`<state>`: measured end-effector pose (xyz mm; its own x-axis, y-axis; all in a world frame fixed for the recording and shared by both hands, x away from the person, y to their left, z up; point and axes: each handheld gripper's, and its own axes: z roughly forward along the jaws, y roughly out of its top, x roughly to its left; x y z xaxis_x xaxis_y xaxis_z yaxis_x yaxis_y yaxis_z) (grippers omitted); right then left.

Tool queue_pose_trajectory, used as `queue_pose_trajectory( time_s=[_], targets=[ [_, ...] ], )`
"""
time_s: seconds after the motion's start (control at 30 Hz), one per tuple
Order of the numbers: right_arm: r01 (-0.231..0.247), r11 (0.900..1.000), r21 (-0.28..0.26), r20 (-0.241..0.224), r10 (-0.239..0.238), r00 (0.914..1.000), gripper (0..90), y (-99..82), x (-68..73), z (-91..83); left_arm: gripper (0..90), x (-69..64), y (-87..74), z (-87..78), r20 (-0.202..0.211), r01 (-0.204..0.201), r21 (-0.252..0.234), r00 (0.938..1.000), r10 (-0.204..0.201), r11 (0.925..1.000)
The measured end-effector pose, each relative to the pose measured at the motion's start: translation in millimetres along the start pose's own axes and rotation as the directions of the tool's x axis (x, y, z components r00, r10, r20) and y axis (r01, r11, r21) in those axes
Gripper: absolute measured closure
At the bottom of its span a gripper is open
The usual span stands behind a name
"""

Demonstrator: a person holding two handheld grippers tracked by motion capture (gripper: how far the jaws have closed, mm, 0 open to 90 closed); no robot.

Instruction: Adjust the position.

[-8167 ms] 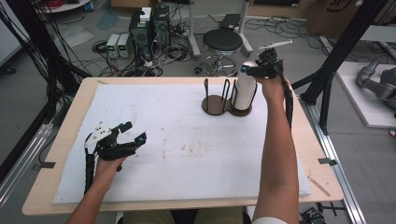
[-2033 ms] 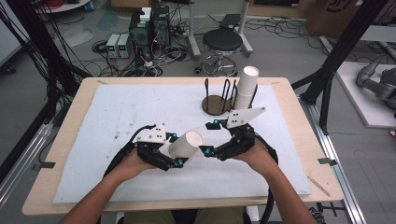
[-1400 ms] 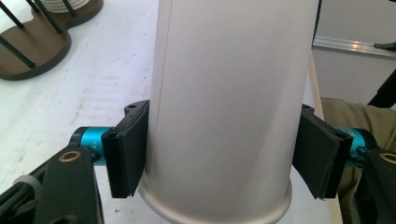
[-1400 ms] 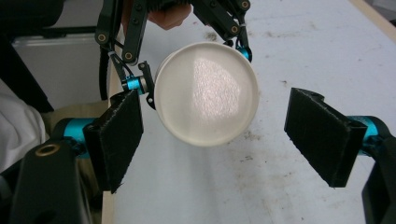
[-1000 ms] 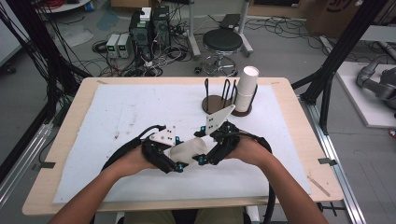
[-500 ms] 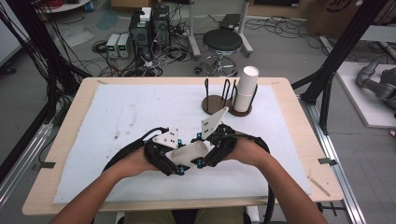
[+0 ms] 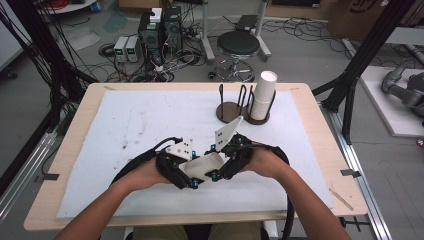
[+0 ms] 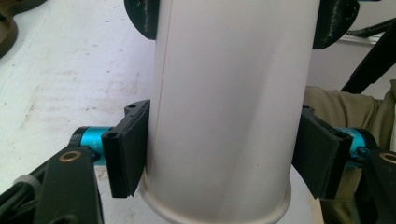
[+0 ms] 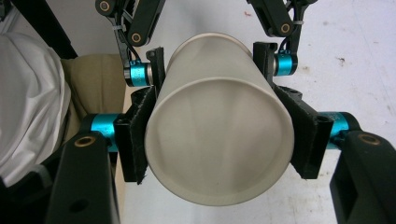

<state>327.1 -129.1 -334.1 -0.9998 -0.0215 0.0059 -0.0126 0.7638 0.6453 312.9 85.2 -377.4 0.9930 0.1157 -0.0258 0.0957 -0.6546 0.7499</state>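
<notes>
A white paper cup [image 7: 202, 166] lies on its side just above the white mat, between my two grippers. My left gripper [image 7: 181, 172] is shut on one end of it and my right gripper [image 7: 223, 162] on the other. In the left gripper view the cup [image 8: 219, 116] has its rolled rim nearest the camera, and both pads [image 8: 127, 154] of my left gripper [image 8: 219, 154] press its sides. In the right gripper view my right gripper [image 9: 219, 140] clamps the cup [image 9: 217, 144] at its near round end. The other gripper's jaws grip the far end.
At the back right of the table [image 7: 310, 115] a dark wire holder carries an upright stack of white cups [image 7: 262, 92]. A second, empty holder [image 7: 230, 109] stands beside it. The person's forearms [image 7: 295, 195] come in over the table's front edge. The white mat [image 7: 125, 125] covers the tabletop.
The right gripper brought a cup from the stack at the back right to the middle, where both grippers closed on it. In the last second the hands barely shifted.
</notes>
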Motion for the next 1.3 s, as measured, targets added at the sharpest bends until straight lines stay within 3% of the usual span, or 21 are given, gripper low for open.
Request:
queue_pose_trajectory(
  time_s=[0.13,0.2,0.4,0.67,0.7,0.8,0.9,0.97,1.07,1.17,1.3],
  targets=[
    [-0.016,0.9999,-0.005,-0.008,0.016,0.9998,35.2,-1.7,-0.1,-1.6,23.3,1.9,-1.4,-1.5,0.034,0.008,-0.057,0.9994,-0.006,0.9984],
    [-0.025,0.9997,0.0,-0.02,0.025,0.9995,35.6,-2.8,1.2,-3.2,18.9,2.0,-2.1,-4.8,0.027,0.029,-0.109,0.9993,-0.026,0.9936],
    [-0.069,0.9953,-0.068,-0.016,0.068,0.9976,35.7,-9.4,0.7,-15.9,15.9,3.0,-10.4,-15.4,0.017,0.082,-0.224,0.9966,-0.08,0.9712],
    [-0.137,0.9798,-0.146,0.006,0.139,0.9903,36.0,-29.5,-1.6,-26.5,16.1,3.6,-27.2,-22.6,-0.008,0.123,-0.34,0.991,-0.133,0.9324],
    [-0.138,0.9789,-0.151,0.011,0.141,0.9899,36.0,-30.9,-1.9,-26.9,16.1,3.5,-29.5,-23.2,-0.007,0.132,-0.359,0.9895,-0.145,0.9239],
    [-0.151,0.9723,-0.178,0.018,0.157,0.9875,36.1,-36.1,-1.8,-28.3,16.1,3.7,-33.6,-25.0,-0.014,0.136,-0.381,0.9881,-0.153,0.9146],
    [-0.156,0.9645,-0.213,0.028,0.166,0.9857,36.1,-40.7,-1.4,-29.6,16.1,3.3,-37.6,-26.7,-0.019,0.143,-0.417,0.986,-0.166,0.8975],
    [-0.16,0.9586,-0.236,0.032,0.172,0.9846,36.1,-43.2,-0.7,-30.5,16.1,2.8,-39.7,-27.5,-0.022,0.15,-0.447,0.9838,-0.178,0.8821],
    [-0.161,0.9471,-0.278,0.042,0.179,0.9829,36.2,-46.8,0.8,-31.1,16.1,2.3,-42.8,-28.5,-0.018,0.158,-0.487,0.9815,-0.19,0.859],
    [-0.158,0.9345,-0.319,0.049,0.183,0.9818,36.2,-50.0,2.1,-30.7,16.1,1.3,-44.5,-29.0,-0.01,0.164,-0.514,0.9803,-0.197,0.8422],
    [-0.158,0.9115,-0.38,0.047,0.19,0.9807,36.2,-54.8,3.6,-30.3,16.1,-0.4,-45.0,-28.8,-0.003,0.162,-0.533,0.9812,-0.193,0.8305]
  ],
)
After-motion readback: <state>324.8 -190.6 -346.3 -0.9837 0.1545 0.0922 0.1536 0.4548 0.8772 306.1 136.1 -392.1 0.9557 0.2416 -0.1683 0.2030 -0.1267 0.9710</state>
